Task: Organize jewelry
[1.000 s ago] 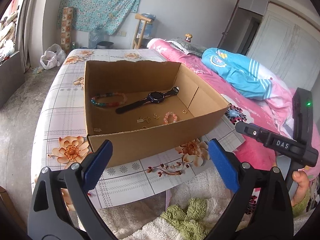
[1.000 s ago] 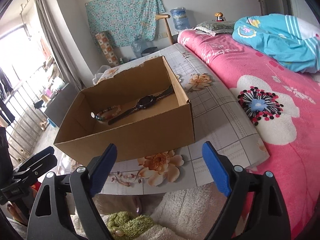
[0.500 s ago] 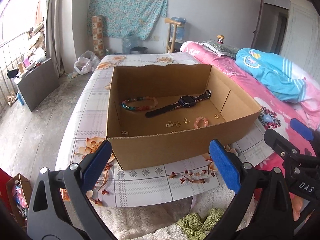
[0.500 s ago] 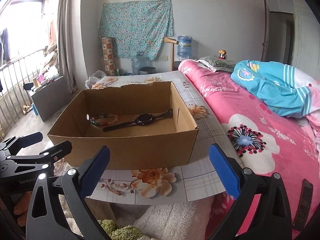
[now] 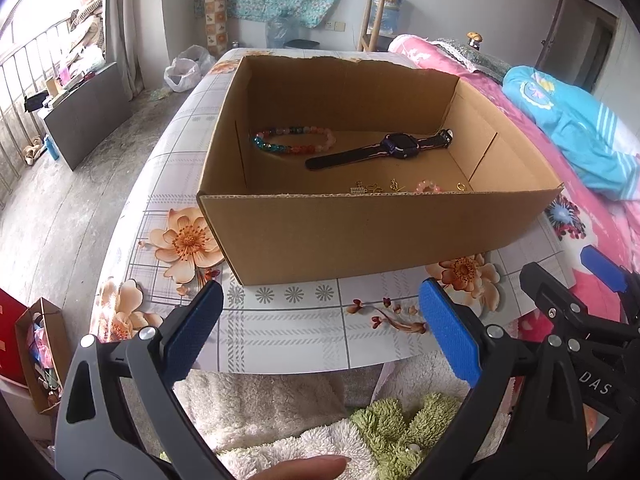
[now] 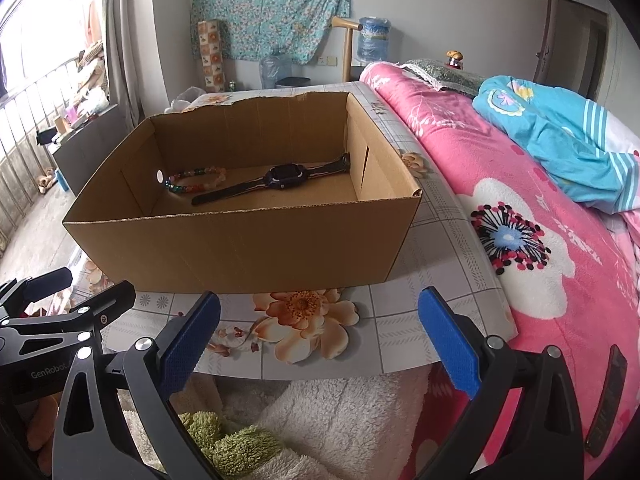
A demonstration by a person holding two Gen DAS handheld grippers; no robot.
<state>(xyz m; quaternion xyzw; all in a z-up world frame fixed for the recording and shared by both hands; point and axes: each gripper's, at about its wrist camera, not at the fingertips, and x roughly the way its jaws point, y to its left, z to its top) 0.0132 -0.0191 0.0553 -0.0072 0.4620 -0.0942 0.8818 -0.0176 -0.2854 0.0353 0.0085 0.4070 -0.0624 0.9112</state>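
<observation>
Box floor: gold trinkets left-view only.

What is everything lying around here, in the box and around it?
cardboard box: one, brown, open, on the flowered cloth
bead bracelet: one, many colours, box floor at the back left
watch: one, dark, box floor, middle
small gold pieces: several, gold, by the near wall
pink bead ring: one, beside the gold pieces
flowered cloth: one, white with orange flowers, under the box
pink blanket: one, right of the box
blue quilt: one, on the blanket
left gripper: blue pads, open, empty
right gripper: blue pads, open, empty
</observation>
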